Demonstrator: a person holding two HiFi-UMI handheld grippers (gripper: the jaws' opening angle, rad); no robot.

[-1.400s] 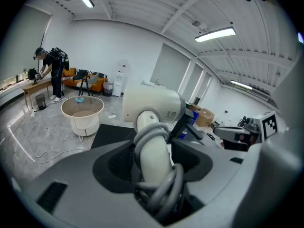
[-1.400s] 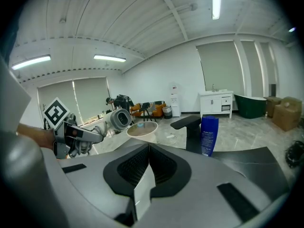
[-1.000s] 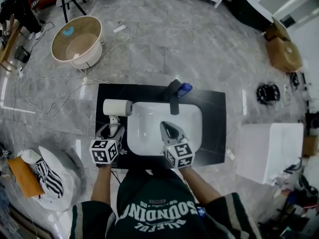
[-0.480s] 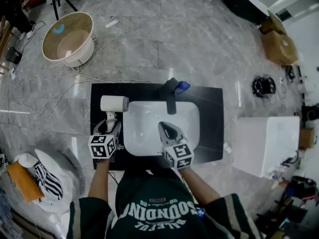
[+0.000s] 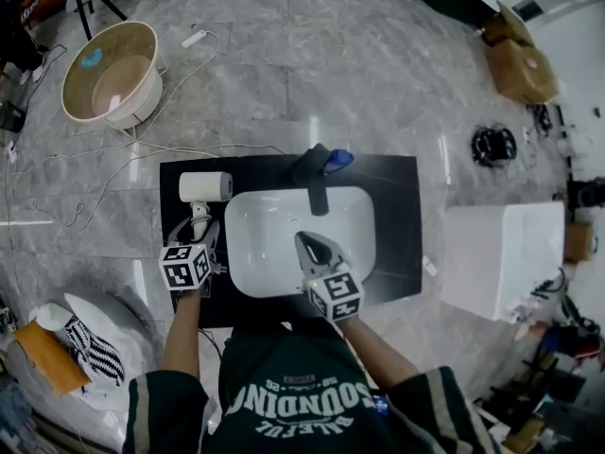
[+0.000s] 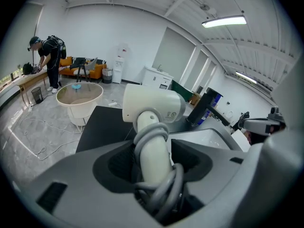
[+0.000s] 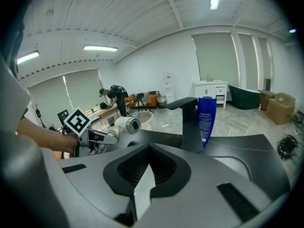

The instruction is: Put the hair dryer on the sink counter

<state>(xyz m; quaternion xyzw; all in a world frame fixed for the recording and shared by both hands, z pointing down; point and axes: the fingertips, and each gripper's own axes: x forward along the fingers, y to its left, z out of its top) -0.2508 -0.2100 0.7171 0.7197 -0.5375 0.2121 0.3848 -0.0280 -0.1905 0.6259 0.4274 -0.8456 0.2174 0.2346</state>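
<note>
A white hair dryer (image 5: 205,186) lies on the black sink counter (image 5: 397,216), left of the white basin (image 5: 248,253). Its head points away and its handle, wrapped in grey cord, runs back to me. My left gripper (image 5: 198,233) is shut on that handle; in the left gripper view the hair dryer (image 6: 152,103) fills the space between the pads of the left gripper (image 6: 153,160). My right gripper (image 5: 310,242) hovers over the basin, shut and holding nothing. In the right gripper view the right gripper (image 7: 142,184) faces the faucet (image 7: 187,122), with the hair dryer (image 7: 127,124) far left.
A black faucet (image 5: 315,183) and a blue bottle (image 5: 338,162) stand at the counter's back edge. On the floor are a round tub (image 5: 104,69), loose cables (image 5: 123,164), a white box (image 5: 510,253) and cardboard boxes (image 5: 520,60). A person (image 6: 47,56) stands far off.
The head view has drifted, so everything sits a little up and left. Grippers, hair dryer and sink keep the same places relative to one another.
</note>
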